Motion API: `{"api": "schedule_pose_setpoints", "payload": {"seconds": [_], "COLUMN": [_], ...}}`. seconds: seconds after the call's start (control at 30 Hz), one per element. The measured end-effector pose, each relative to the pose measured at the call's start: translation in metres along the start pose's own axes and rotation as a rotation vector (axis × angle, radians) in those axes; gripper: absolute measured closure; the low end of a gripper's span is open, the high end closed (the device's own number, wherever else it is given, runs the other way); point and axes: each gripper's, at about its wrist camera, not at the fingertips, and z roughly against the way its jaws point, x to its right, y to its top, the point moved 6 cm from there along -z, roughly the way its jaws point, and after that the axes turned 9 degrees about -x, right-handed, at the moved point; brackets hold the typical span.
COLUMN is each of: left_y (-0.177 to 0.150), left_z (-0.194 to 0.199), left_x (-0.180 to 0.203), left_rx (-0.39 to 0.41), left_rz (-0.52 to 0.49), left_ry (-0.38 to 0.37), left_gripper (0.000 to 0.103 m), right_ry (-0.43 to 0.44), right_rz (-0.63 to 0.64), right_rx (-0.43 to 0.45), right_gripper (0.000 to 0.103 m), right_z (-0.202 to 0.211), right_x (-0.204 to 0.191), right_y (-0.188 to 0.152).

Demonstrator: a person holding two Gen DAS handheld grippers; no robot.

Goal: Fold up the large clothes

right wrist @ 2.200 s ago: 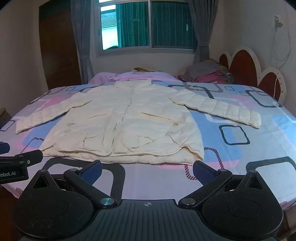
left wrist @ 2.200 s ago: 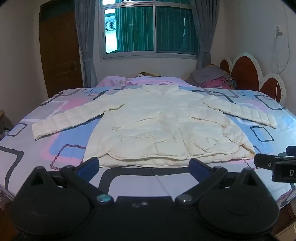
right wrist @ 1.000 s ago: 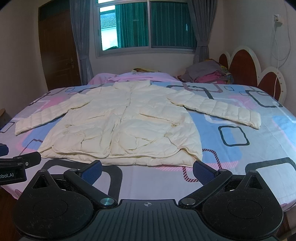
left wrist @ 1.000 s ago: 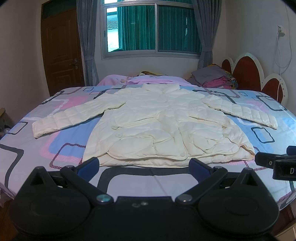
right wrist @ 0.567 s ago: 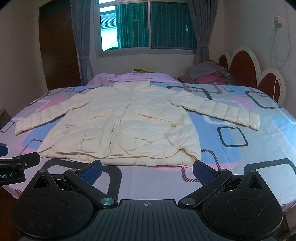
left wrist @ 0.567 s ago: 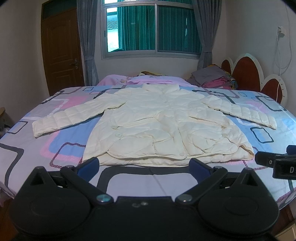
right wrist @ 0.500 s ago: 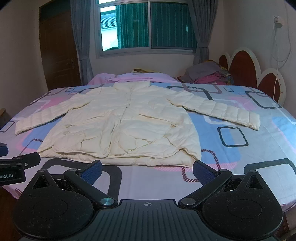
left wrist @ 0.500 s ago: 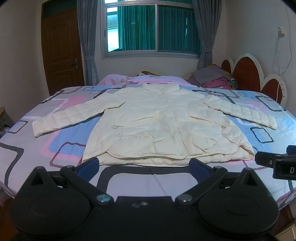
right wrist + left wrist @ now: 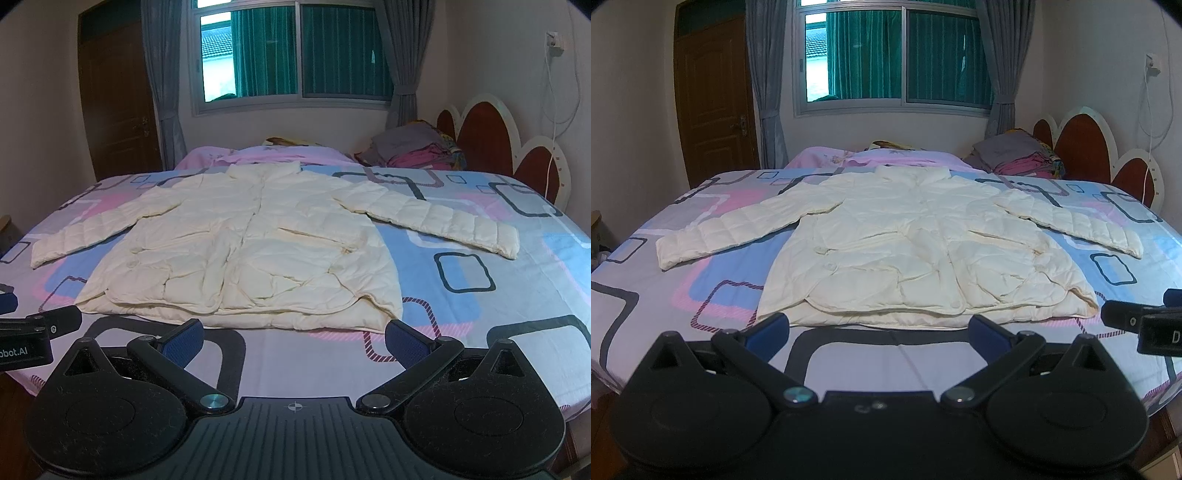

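A cream quilted jacket (image 9: pixel 916 243) (image 9: pixel 251 251) lies flat on the bed, front up, collar toward the window, both sleeves spread out to the sides. Its hem runs along the near part of the bed. My left gripper (image 9: pixel 879 330) hovers open just short of the hem, with nothing between its blue-padded fingers. My right gripper (image 9: pixel 293 338) is likewise open and empty, near the hem's right corner. Each gripper shows at the edge of the other's view.
The bed (image 9: pixel 665 295) (image 9: pixel 517 295) has a sheet with pink, blue and grey squares. A pile of folded clothes (image 9: pixel 1015 157) (image 9: pixel 413 146) sits by the red and white headboard (image 9: pixel 1086 147) at the right. A window, curtains and a brown door (image 9: pixel 713 99) stand behind.
Both grippers have drifted slightly nearer the bed, so the jacket looks a little larger. The jacket has not moved and both grippers stay open.
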Motion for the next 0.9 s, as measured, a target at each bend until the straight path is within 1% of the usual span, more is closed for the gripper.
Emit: {"api": "schedule_pose_setpoints", "payload": {"seconds": [0.9], "left_y": [-0.0056], "left_z": [0.0003], "left_x": [-0.0033], "left_rx": [-0.01], "left_rz": [0.015], "left_ry": [-0.003], "left_gripper": [0.0], "right_ry": [-0.002], "right_rz": [0.004], "right_rx": [0.002], "right_gripper": [0.0], "right_z": [0.0026], "right_x": [-0.002], "right_y": [-0.0017]}}
